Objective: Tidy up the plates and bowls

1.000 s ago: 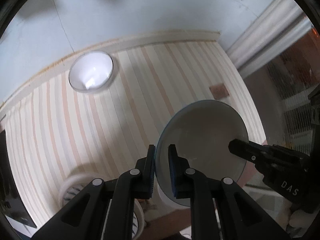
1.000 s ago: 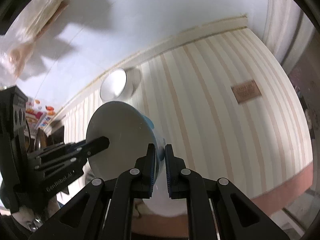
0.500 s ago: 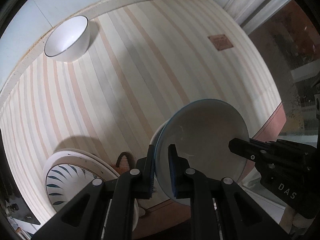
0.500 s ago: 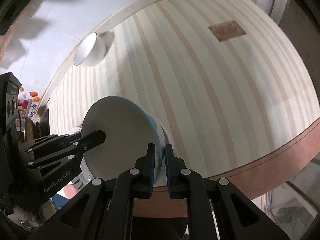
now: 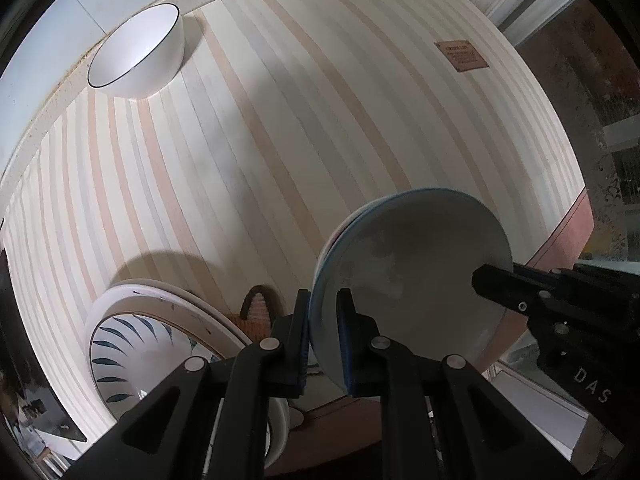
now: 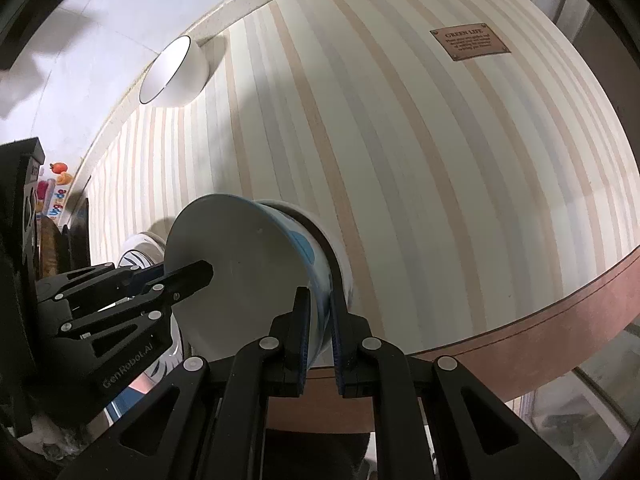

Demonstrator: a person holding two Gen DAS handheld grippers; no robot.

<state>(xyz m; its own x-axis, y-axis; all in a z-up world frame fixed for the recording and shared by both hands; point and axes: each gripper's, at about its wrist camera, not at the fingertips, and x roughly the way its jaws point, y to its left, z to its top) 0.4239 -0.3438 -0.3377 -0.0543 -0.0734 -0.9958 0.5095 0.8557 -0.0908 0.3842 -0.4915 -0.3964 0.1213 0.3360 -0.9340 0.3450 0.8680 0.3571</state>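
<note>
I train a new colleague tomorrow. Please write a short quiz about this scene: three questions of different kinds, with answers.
1. True or false: the left gripper and the right gripper hold the same blue-patterned bowl.
2. The black-rimmed white bowl stands: A) on a chair, B) at the far edge of the striped table, C) between gripper fingers.
3. Fill in: the brown label reads "GREEN ____".
Key: 1 true; 2 B; 3 LIFE.

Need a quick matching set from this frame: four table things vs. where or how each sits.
Things:
1. blue bowl
2. white bowl
3. leaf plate
4. brown label

Places/states:
A. flat on the cloth, far right
B. held at the rim from both sides
C. far edge, by the wall
D. near edge, left of the held bowl

Pairs: 1-B, 2-C, 3-D, 4-A
</note>
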